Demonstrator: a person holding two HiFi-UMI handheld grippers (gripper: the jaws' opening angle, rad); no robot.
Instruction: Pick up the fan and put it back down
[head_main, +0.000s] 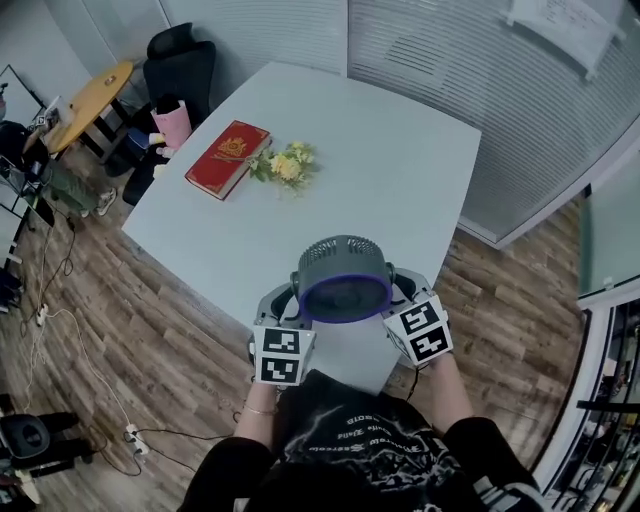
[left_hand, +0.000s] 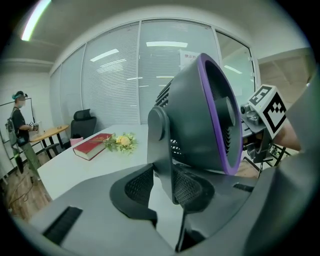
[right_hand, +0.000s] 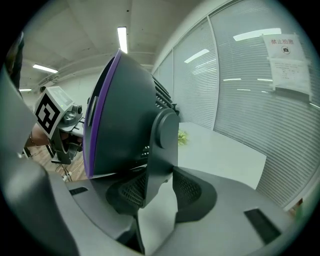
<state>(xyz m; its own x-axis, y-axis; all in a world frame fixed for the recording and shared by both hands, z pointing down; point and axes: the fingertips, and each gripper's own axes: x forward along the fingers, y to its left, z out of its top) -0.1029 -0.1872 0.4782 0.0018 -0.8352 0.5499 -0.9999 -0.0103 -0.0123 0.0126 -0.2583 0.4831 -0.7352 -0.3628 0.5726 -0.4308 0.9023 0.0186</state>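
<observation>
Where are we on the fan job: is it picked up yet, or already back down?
Done: the grasp. The left gripper and the right gripper each pinch a side arm of the fan. In hand: the fan looks carried at the near edge of the white table; its base is hidden, so I cannot confirm that it is clear of the top. Left: setting it down and opening both grippers.
</observation>
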